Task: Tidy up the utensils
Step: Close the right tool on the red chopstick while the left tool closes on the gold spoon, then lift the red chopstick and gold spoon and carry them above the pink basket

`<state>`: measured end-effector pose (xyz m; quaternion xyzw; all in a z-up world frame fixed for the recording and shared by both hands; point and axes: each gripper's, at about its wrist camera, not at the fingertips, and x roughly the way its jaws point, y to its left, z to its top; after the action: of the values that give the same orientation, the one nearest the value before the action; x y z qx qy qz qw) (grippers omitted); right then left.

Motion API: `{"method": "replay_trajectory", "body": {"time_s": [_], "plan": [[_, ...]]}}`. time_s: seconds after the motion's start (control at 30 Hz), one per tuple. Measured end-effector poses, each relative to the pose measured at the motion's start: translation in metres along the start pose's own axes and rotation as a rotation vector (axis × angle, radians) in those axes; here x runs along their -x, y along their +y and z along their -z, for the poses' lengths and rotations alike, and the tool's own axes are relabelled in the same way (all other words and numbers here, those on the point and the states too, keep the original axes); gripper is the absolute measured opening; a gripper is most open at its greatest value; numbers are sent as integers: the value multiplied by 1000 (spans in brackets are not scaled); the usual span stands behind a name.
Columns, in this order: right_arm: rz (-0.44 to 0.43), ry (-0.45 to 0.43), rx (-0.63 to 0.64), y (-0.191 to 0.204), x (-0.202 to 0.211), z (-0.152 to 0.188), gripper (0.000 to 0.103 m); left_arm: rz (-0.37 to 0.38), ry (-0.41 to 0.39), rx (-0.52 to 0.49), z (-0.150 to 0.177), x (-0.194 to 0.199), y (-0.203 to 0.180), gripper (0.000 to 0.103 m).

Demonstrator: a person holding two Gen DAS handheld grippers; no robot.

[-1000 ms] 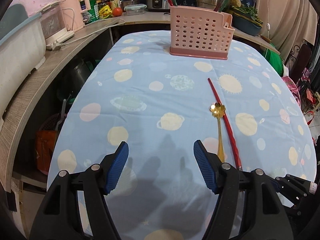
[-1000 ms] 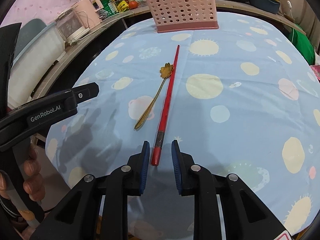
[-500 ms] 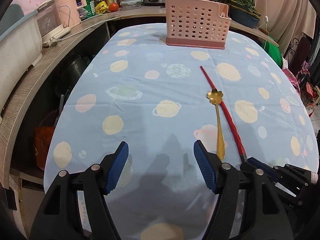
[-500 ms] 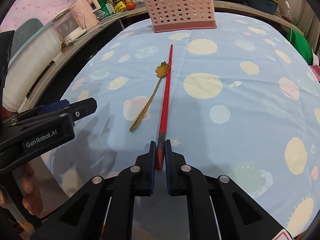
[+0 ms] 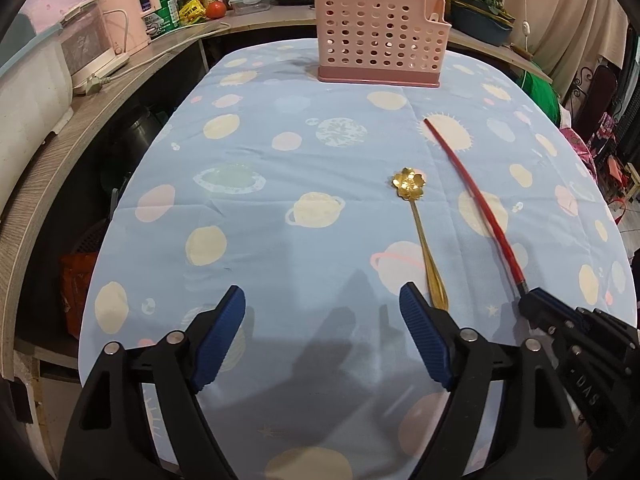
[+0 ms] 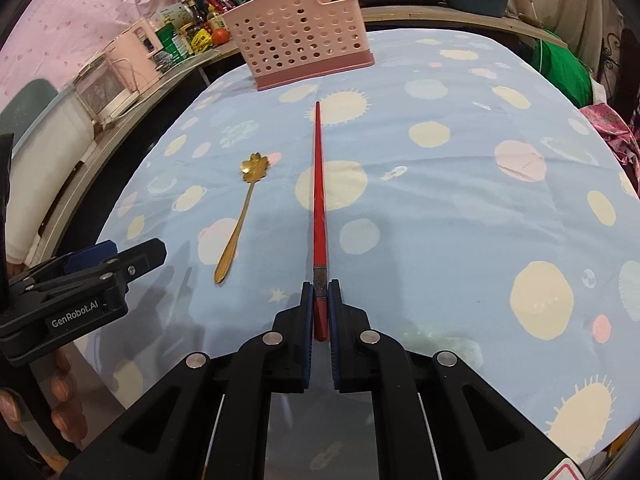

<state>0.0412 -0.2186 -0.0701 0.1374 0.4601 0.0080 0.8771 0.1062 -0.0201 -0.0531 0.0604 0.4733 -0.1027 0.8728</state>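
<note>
My right gripper [image 6: 320,294] is shut on the near end of a red chopstick [image 6: 319,196], which points away toward a pink perforated utensil basket [image 6: 300,36]. The chopstick [image 5: 472,196] and the right gripper [image 5: 536,308] also show at the right of the left wrist view. A gold spoon with a flower-shaped bowl [image 5: 418,232] lies on the tablecloth left of the chopstick; it also shows in the right wrist view [image 6: 240,220]. My left gripper [image 5: 322,312] is open and empty, just left of the spoon's handle tip. The basket [image 5: 380,36] stands at the table's far end.
The table carries a blue planet-print cloth [image 5: 280,168]. A wooden counter [image 5: 48,160] curves along the left with a pink appliance [image 5: 124,16], bottles and a tomato [image 5: 216,10]. Pots stand behind the basket. A green bag [image 6: 560,68] sits off the right edge.
My right gripper closed on the chopstick's near end and swung it away from the spoon. My left gripper drew back a little and stayed open.
</note>
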Motion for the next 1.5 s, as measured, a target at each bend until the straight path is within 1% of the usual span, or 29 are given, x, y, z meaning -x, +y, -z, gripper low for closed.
{"method": "replay_trajectory", "body": {"time_s": [0.07,0.13,0.33,0.47,0.53,0.6,0.7,0.77,0.8,0.83,0.87,0.9,0.93,1.07,1.17,1.33,1.5], "plan": [[11,-8,-12,-6,2,-1,7,14,8,-4,0,-1,-4,78],[14,-10,-24,-11,3,-2,7,38,22,-2,1,-4,-7,83],[10,-2,-35,-17,2,0,7,106,56,-17,6,-12,-23,83],[8,-2,-34,-16,2,1,7,116,55,-33,5,-16,-34,81],[9,-1,-35,-15,2,1,7,122,65,-39,4,-21,-38,69],[7,2,-38,-15,2,2,7,121,80,-43,4,-26,-40,61],[5,4,-39,-15,2,3,7,114,68,-55,4,-27,-44,60],[3,6,-40,-16,1,3,7,104,61,-64,4,-27,-47,53],[2,7,-40,-16,1,3,7,102,58,-70,4,-27,-48,45],[2,7,-39,-16,0,3,7,101,55,-76,4,-26,-49,35],[1,7,-38,-16,0,3,7,102,53,-78,3,-26,-48,30],[1,8,-37,-16,0,3,7,108,54,-76,3,-26,-48,20],[0,8,-37,-17,-1,3,7,113,56,-73,3,-26,-47,12],[-2,8,-36,-16,0,3,7,137,63,-65,3,-23,-44,11],[-7,2,-35,-16,4,2,7,148,51,-63,3,-14,-42,10],[-19,-37,-32,-12,21,-4,7,165,-8,-44,-8,17,-36,10],[-42,-122,-36,-8,52,-23,7,180,-71,-19,-28,44,-29,9]]}}
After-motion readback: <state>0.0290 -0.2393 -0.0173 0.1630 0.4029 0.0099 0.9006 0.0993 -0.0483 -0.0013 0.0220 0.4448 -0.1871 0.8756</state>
